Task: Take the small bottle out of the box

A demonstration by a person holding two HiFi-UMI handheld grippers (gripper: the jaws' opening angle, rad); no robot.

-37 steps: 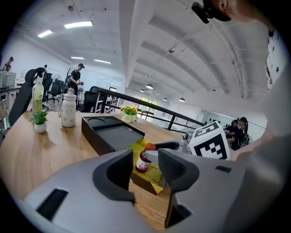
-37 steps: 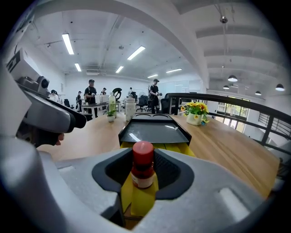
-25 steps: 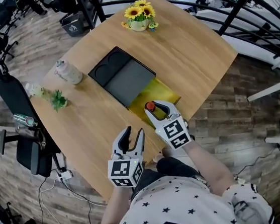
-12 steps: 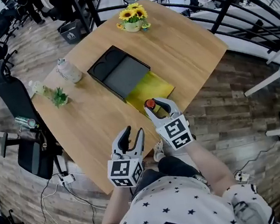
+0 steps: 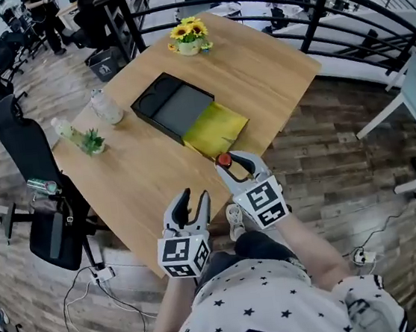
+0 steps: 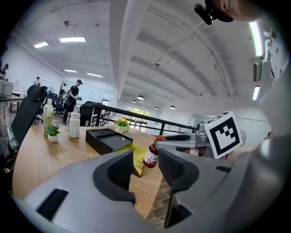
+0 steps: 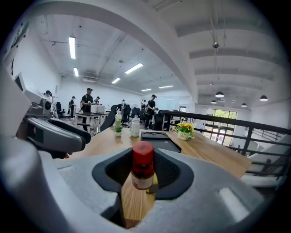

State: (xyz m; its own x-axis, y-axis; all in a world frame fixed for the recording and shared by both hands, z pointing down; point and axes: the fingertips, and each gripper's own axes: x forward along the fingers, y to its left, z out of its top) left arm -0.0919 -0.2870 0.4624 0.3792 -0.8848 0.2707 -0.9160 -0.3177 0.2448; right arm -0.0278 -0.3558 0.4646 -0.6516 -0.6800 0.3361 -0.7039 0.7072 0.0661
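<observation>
On the wooden table [image 5: 256, 65], toward its near edge, the black box [image 5: 173, 106] lies open with its yellow lining exposed. Right gripper [image 5: 232, 163] is clamped on the small red-capped bottle [image 5: 224, 159], outside the box, above the table's near edge. Left gripper [image 5: 195, 198]: off the table, jaws apart, empty.

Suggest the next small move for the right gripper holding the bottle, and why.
Probably lower it onto bare table wood and open the jaws. The right gripper is shut on the small bottle, which already looks clear of the box, hanging near the table's near edge.
</observation>
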